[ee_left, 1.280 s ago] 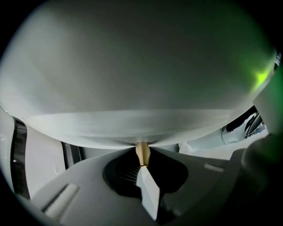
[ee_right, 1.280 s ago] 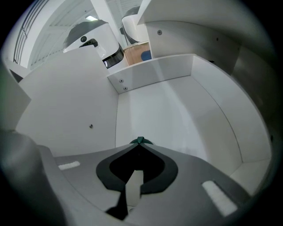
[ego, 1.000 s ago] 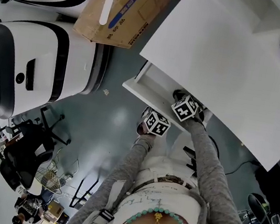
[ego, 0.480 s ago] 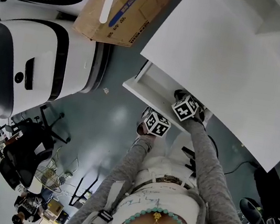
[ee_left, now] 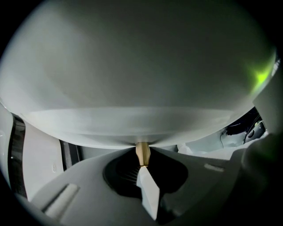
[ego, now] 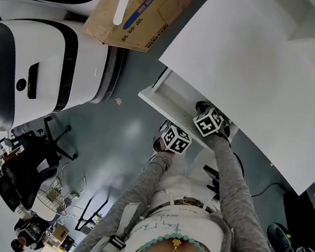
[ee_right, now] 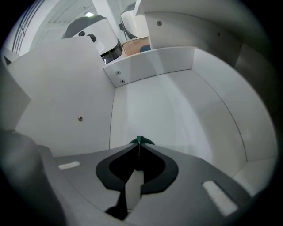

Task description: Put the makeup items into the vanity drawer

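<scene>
Left gripper [ee_left: 142, 162] clamped on knob [ee_left: 142, 152], right gripper [ee_right: 139, 142] closed — both held forward

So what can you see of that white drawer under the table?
The drawer is pulled out from under the white tabletop. It looks like smooth white board, walls joined with small screws. A brass-coloured knob on its front is pinched by the left tool; the right tool, shut on a dark green item, reaches inside.
</scene>
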Action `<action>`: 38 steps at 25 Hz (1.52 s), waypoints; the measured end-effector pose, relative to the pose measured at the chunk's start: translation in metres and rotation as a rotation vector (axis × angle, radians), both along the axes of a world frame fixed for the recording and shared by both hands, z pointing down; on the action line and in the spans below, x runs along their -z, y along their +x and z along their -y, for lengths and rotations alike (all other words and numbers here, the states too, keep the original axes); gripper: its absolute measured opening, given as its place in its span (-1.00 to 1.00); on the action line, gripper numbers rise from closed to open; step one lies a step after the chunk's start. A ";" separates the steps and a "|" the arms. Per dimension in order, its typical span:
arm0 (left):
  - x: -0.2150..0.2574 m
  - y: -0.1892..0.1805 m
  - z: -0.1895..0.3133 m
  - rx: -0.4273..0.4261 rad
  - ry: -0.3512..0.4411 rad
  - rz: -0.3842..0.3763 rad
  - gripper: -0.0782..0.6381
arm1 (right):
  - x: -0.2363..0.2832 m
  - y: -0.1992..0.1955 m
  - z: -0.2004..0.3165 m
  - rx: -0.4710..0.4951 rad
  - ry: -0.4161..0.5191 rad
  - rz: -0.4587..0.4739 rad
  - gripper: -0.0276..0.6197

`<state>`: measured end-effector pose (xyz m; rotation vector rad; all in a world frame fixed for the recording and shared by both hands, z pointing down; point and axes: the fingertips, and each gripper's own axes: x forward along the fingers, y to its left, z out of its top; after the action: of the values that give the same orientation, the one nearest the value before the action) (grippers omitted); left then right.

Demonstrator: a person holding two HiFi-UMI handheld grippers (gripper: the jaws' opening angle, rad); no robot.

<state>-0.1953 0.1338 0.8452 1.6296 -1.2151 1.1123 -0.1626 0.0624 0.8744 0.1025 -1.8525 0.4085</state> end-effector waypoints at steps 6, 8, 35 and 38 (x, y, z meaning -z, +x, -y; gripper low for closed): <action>0.000 0.000 -0.001 -0.002 -0.003 -0.005 -0.71 | 0.002 0.000 -0.001 0.002 -0.015 0.003 -0.73; -0.001 0.000 -0.002 -0.003 -0.005 -0.005 -0.71 | 0.003 0.000 -0.003 0.008 -0.019 0.004 -0.68; -0.002 -0.001 -0.002 -0.007 -0.014 0.004 -0.72 | 0.016 0.004 0.003 -0.006 0.031 0.023 -0.47; -0.003 -0.002 -0.002 -0.007 -0.016 0.006 -0.73 | 0.020 0.006 0.004 -0.007 0.038 0.028 -0.54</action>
<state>-0.1972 0.1357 0.8478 1.6210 -1.2019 1.1290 -0.1565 0.0580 0.8543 0.1303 -1.8882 0.3810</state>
